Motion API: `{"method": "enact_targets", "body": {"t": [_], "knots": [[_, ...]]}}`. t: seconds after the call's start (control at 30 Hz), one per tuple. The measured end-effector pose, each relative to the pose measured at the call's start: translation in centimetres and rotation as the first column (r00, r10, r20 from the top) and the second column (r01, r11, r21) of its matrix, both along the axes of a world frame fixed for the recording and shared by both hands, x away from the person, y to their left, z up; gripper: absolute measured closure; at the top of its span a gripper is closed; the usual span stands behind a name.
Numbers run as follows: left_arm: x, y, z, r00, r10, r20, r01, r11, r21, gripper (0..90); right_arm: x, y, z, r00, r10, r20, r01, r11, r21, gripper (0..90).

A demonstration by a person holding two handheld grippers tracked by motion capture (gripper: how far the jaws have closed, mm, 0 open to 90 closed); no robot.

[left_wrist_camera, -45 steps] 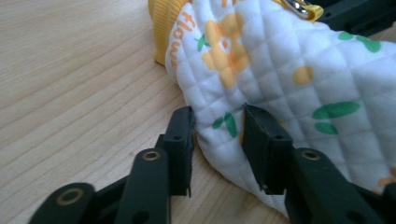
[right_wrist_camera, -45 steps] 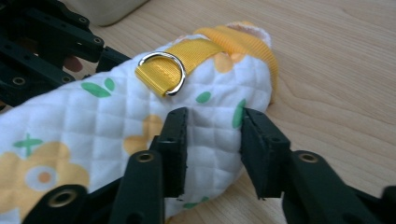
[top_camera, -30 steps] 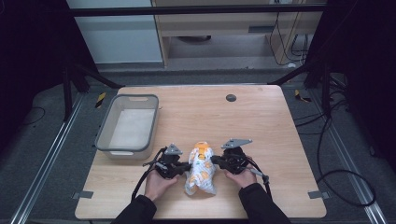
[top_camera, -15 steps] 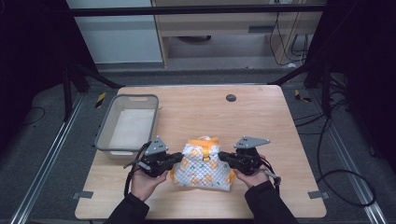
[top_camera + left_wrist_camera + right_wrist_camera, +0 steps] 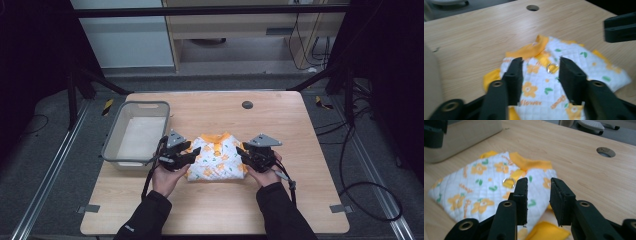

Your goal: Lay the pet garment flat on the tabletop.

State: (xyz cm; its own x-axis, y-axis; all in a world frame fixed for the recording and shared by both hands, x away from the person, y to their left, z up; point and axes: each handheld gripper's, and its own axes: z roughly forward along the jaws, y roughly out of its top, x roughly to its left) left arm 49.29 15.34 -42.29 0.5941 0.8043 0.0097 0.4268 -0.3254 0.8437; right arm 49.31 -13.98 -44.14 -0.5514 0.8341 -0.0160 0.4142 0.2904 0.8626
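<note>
A small white quilted garment [image 5: 216, 157] with orange flowers and orange trim lies spread flat on the wooden table [image 5: 280, 125]. My left gripper [image 5: 194, 155] hovers at its left edge and my right gripper [image 5: 241, 153] at its right edge. Both pairs of jaws have just been opening and nothing is pinched in either. In the left gripper view the open left gripper [image 5: 540, 61] stands above the garment [image 5: 536, 86], with the right gripper [image 5: 620, 27] farther off. In the right gripper view the open right gripper [image 5: 539, 181] hangs over the garment [image 5: 474, 185].
A grey plastic basket [image 5: 112, 145] stands at the table's left, close to my left hand, and its wall [image 5: 466, 133] rises beyond the garment. A round cable hole [image 5: 247, 105] sits near the far edge. Cables trail from both grippers along the sleeves.
The garment, first bunched narrow between the shut grippers, was pulled wide and now lies flat. Both grippers have let go of it and lifted slightly, jaws apart.
</note>
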Motion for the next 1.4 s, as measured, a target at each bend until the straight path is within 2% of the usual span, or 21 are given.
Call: {"method": "enact_targets", "body": {"t": [0.1,0.2,0.3,0.37,0.47,0.57,0.63,0.7,0.83,0.9,0.97,1.03,1.13,1.2,1.33,1.37,1.4], "knots": [[-1.0,1.6,-0.3,1.0000,0.000,0.000,0.000,1.0000,0.001,41.8,-0.9,-1.0,-0.1,0.9995,0.032,-0.007,-0.032,0.9994,-0.010,58.8],[-2.5,2.9,-1.0,0.9998,-0.016,-0.013,0.017,0.9996,0.024,38.4,-2.1,-2.2,-0.3,0.9982,0.057,-0.017,-0.057,0.9983,-0.015,54.1],[-3.9,3.6,-2.2,0.9988,-0.038,-0.030,0.040,0.9975,0.059,38.3,-3.2,-3.3,-0.9,0.9948,0.092,-0.044,-0.092,0.9958,0.000,50.1],[-4.3,3.8,-3.1,0.9978,-0.046,-0.047,0.049,0.9967,0.065,38.3,-3.9,-3.7,-1.5,0.9926,0.106,-0.060,-0.106,0.9944,0.001,47.9],[-4.2,3.7,-4.3,0.9956,-0.045,-0.082,0.052,0.9955,0.079,38.4,-4.4,-3.9,-2.6,0.9881,0.126,-0.089,-0.125,0.9921,0.008,46.2],[-4.2,3.3,-5.2,0.9934,-0.048,-0.105,0.057,0.9939,0.094,38.5,-4.5,-3.4,-3.4,0.9838,0.145,-0.105,-0.148,0.9889,-0.017,45.9],[-4.1,2.9,-5.6,0.9915,-0.052,-0.119,0.065,0.9923,0.105,38.9,-4.4,-3.1,-3.7,0.9802,0.155,-0.123,-0.157,0.9875,-0.011,46.7],[-4.1,2.6,-5.9,0.9903,-0.065,-0.123,0.079,0.9902,0.115,40.6,-4.3,-2.8,-4.1,0.9779,0.159,-0.136,-0.162,0.9868,-0.011,47.3],[-4.0,1.7,-6.2,0.9875,-0.095,-0.126,0.108,0.9888,0.102,43.2,-3.8,-2.1,-4.9,0.9724,0.179,-0.150,-0.184,0.9827,-0.022,49.1],[-3.8,1.3,-6.5,0.9866,-0.102,-0.128,0.118,0.9857,0.121,46.3,-3.7,-1.6,-5.2,0.9683,0.189,-0.163,-0.197,0.9798,-0.034,49.2],[-3.7,1.0,-6.7,0.9855,-0.107,-0.131,0.125,0.9834,0.132,53.2,-3.6,-1.3,-5.3,0.9676,0.192,-0.164,-0.204,0.9771,-0.060,51.1],[-3.5,0.8,-6.9,0.9855,-0.103,-0.135,0.122,0.9818,0.145,57.5,-3.5,-1.2,-5.4,0.9675,0.192,-0.164,-0.205,0.9766,-0.065,53.7],[-3.4,0.7,-7.0,0.9859,-0.091,-0.141,0.112,0.9821,0.152,65.1,-3.4,-1.0,-5.5,0.9685,0.183,-0.169,-0.200,0.9758,-0.089,63.0],[-3.3,0.6,-7.0,0.9841,-0.091,-0.152,0.114,0.9819,0.151,73.7,-3.4,-0.9,-5.6,0.9680,0.172,-0.182,-0.192,0.9767,-0.096,69.6],[-3.1,0.5,-7.1,0.9767,-0.093,-0.193,0.122,0.9823,0.142,86.3,-3.4,-0.9,-5.1,0.9701,0.158,-0.185,-0.176,0.9802,-0.090,82.8],[-3.1,0.4,-7.1,0.9764,-0.099,-0.192,0.128,0.9809,0.146,86.9,-3.5,-0.9,-5.0,0.9695,0.156,-0.189,-0.174,0.9816,-0.080,88.4],[-3.1,0.3,-7.0,0.9756,-0.101,-0.195,0.131,0.9800,0.149,87.4,-3.5,-1.0,-4.8,0.9676,0.162,-0.194,-0.177,0.9822,-0.063,88.7]]}}
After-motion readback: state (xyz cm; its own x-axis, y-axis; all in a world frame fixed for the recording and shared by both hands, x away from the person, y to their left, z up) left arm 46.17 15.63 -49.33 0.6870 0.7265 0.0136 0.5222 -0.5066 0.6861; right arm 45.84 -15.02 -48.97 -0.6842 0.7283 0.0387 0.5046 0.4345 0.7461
